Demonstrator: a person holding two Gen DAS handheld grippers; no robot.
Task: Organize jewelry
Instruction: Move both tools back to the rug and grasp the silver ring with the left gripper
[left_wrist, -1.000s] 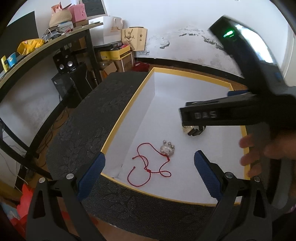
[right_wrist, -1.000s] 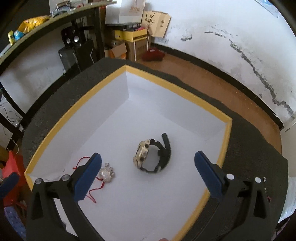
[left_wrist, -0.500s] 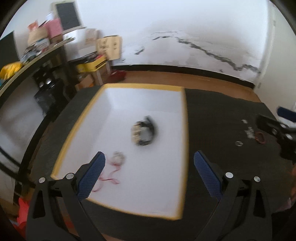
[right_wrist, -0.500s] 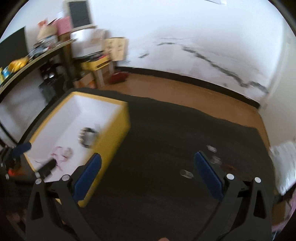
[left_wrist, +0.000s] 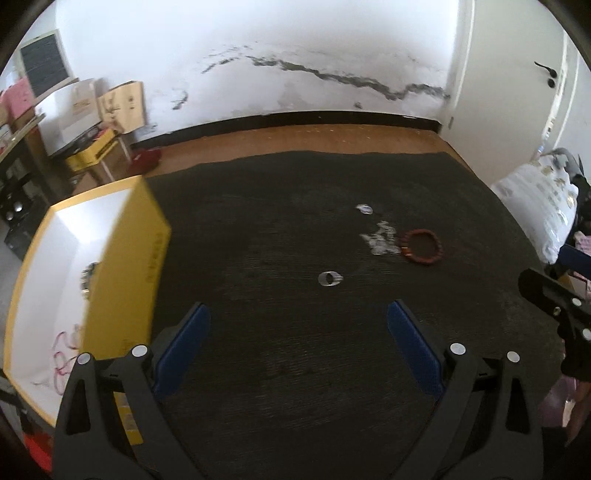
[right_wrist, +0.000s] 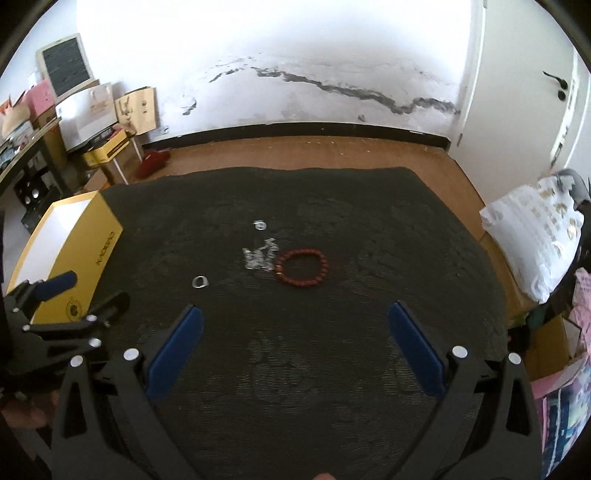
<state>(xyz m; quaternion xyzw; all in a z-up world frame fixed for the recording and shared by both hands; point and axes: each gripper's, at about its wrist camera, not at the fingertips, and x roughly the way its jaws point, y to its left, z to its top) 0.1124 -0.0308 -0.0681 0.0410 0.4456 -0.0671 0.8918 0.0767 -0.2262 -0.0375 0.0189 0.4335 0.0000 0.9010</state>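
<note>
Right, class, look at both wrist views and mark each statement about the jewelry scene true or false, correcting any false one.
1. The red-brown beaded bracelet lies on the dark textured mat. True.
2. The right gripper is shut on the bracelet. False: it is open and holds nothing.
3. A tangled silver chain lies just beside the bracelet. True.
4. The silver ring sits inside the yellow-sided box with a white interior. False: it lies on the mat, outside the box.
5. The box is empty. False: a red cord bracelet and a partly hidden dark item lie inside.
6. The left gripper is open. True.
</note>
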